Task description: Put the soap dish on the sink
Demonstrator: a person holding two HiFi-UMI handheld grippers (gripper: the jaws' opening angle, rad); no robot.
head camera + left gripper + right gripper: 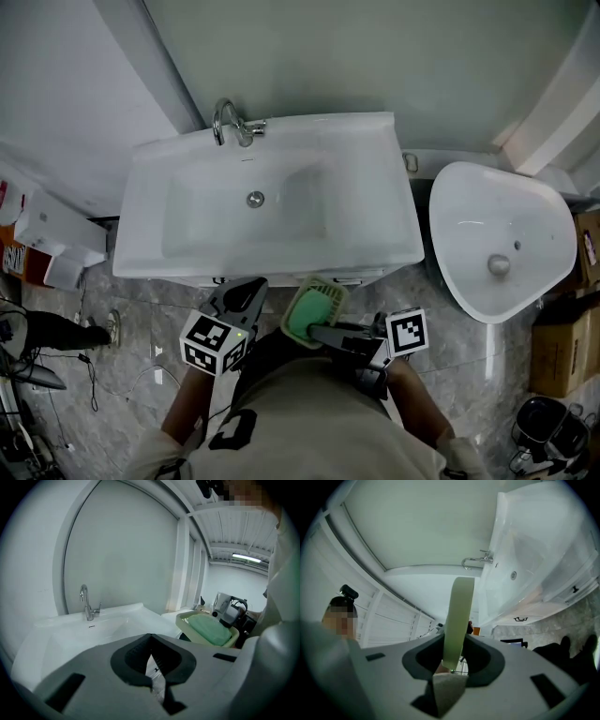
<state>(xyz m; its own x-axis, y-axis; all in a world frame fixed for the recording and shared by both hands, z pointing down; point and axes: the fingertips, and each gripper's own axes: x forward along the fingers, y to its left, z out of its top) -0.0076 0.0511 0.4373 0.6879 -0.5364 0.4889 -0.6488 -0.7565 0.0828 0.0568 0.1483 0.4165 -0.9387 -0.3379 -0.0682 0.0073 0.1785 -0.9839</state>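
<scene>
right gripper (453, 643) first: its two fingers are pinching the rim of the soap dish (327, 296), and the pale green edge runs straight up between the dark pads in the right gripper view. there's a green bar of soap (303, 318) lying in the dish (you can see it best from the left gripper's side, where the dish sits roughly level). over to the left gripper (150, 635): fingers pressed together, tips meeting, nothing caught between them, just floor showing through the slot behind.

pulling back a bit, both grippers are out in front of the person's body, marker cubes up, the left cube (214, 343) and the right cube (407, 332) to either side of the dish. the left gripper's nose is just beside the dish, on its left, not touching it.

and where's the dish? it's in the air at the front edge of the sink (187, 159), over the marbled floor (141, 314), not on the sink yet. the sink is a white rectangular basin with a chrome faucet (232, 122) at the back rim and a drain (255, 199) in the middle.

further out, a second white basin (469, 206), rounded and teardrop-shaped, sits to the right of the sink, with a cardboard box (562, 352) beyond it at the edge.
</scene>
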